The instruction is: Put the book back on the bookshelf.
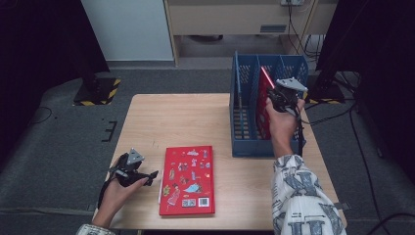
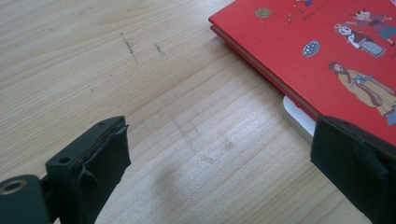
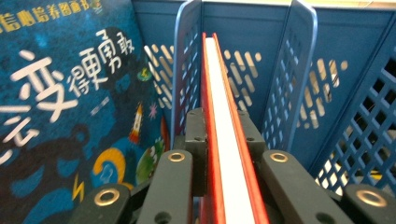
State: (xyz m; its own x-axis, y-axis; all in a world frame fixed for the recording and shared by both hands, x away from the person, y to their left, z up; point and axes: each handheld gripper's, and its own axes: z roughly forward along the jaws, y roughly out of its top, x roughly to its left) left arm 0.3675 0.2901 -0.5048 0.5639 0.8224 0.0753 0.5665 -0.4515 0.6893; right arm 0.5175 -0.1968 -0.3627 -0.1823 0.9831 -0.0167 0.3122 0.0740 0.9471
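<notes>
Two red books show: the right gripper [image 3: 219, 154] clamps one [image 3: 224, 121] upright in the blue rack [image 1: 244, 98], its cover hidden. The left gripper [image 2: 219, 163], lower left, stands open beside the flat book [image 1: 187, 178], whose far edge is cut off.

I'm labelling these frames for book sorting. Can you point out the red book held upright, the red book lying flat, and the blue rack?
Upright red book [image 3: 229, 154]: right gripper view, white page edge.
Flat red book [image 1: 187, 179]: high view, front cover.
Blue rack [image 1: 252, 147]: high view, near wall.

Blue dividers [image 3: 187, 70] flank the red book [image 3: 219, 116] closely in the rack [image 1: 244, 147]; bare table [image 1: 186, 117] lies open leftward.
</notes>
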